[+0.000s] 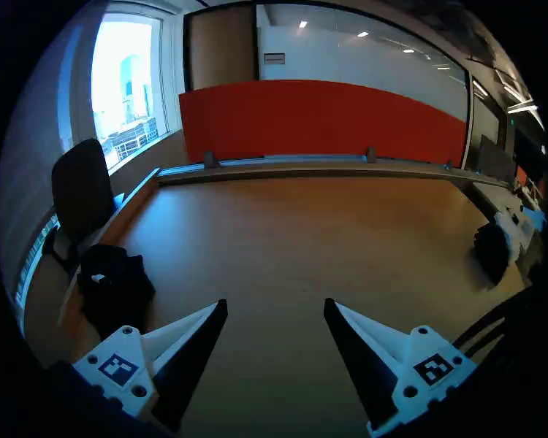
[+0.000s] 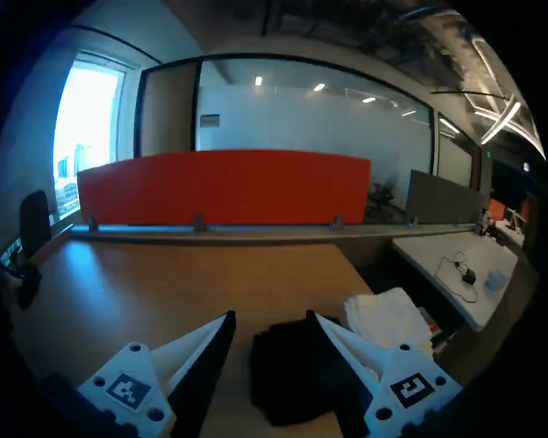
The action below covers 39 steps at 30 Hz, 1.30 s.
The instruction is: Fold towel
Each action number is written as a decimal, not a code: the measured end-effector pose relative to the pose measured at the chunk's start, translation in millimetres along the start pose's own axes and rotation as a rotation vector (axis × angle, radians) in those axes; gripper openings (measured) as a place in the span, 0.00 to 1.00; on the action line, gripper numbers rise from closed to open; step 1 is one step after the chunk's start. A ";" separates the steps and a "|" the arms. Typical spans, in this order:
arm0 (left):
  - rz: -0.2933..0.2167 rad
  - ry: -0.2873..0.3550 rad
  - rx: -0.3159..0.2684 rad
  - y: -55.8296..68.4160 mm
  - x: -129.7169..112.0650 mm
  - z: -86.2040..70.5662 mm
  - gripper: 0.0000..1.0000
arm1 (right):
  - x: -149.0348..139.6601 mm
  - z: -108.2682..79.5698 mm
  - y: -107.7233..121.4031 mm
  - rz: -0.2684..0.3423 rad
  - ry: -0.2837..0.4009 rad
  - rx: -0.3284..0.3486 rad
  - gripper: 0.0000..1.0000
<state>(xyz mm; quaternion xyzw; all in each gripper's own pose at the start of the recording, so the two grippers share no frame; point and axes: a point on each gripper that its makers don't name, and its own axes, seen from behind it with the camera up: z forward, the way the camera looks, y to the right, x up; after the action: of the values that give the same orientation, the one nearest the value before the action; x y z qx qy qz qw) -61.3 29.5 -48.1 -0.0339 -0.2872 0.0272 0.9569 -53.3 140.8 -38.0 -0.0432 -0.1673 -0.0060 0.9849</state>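
In the left gripper view, a black chair (image 1: 80, 190) stands at the far left of the wooden desk (image 1: 296, 226). Just in front of it lies a dark crumpled heap (image 1: 113, 288), probably towels waiting to be folded, kept to the side so the middle stays free as a work surface. The left gripper (image 1: 274, 303) hovers over that bare middle with its fingers apart and nothing between them, likely ready to reach for a cloth. In the right gripper view, the right gripper (image 2: 270, 314) is also spread and holds nothing. It is poised above a flat black towel (image 2: 296, 372) near the desk's right end, with a white towel stack (image 2: 387, 314) just beside it, apparently the pile of finished pieces.
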 end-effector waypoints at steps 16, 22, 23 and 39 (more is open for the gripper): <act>-0.012 0.084 -0.006 0.8 23.6 4.3 0.98 | 36.9 0.3 -29.6 0.016 0.115 0.043 0.78; -0.037 0.210 0.006 -4.3 56.5 0.8 0.98 | 49.3 1.6 -40.2 -0.002 0.144 0.050 0.78; -0.039 0.231 0.013 -6.5 61.9 0.0 0.98 | 50.6 1.8 -42.1 -0.005 0.148 0.053 0.78; -0.049 0.476 0.041 -18.5 127.4 -19.3 0.98 | 66.4 1.4 -65.8 -0.042 0.173 0.072 0.78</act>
<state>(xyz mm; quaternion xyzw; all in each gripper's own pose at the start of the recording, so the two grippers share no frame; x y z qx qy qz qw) 56.1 19.2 7.1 -0.0130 -0.0538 0.0011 0.9985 7.2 75.5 -9.2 -0.0036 -0.0827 -0.0243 0.9963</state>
